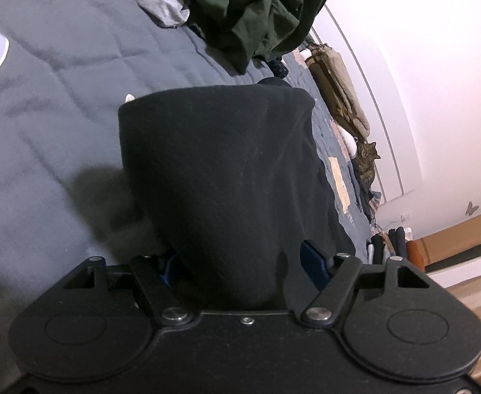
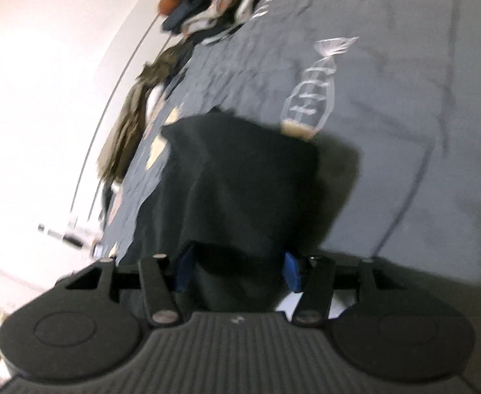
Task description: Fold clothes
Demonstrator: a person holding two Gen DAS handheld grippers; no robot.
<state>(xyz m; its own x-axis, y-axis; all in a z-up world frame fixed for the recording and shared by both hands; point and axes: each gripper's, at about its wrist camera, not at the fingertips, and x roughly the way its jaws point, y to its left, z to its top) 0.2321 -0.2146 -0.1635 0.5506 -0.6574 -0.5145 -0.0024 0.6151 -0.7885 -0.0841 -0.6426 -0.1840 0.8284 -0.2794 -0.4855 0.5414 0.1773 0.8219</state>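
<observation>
The left gripper (image 1: 240, 262) has its blue fingers (image 1: 314, 264) spread, with a black garment (image 1: 217, 170) bunched between them; the fabric hides whether the pads press it, so I cannot tell if it is clamped. The right gripper (image 2: 237, 269) shows the same: blue fingers (image 2: 291, 271) either side of the black garment (image 2: 240, 190), grip unclear.

The garment's long axis runs straight ahead from each gripper, out over the grey quilt (image 1: 59, 98). It is soft, matte and fleece-like, ending in a rounded folded edge at its far end, and casts a shadow on the quilt.

Beyond the garment's far edge lies a crumpled dark green garment (image 1: 266, 10) and a light grey cloth (image 1: 161, 0). Beside the black garment in the right view lies a clear plastic bag (image 2: 312, 98). Past the garment toward the wall a tabby cat (image 1: 367, 164) lies at the quilt's edge.
</observation>
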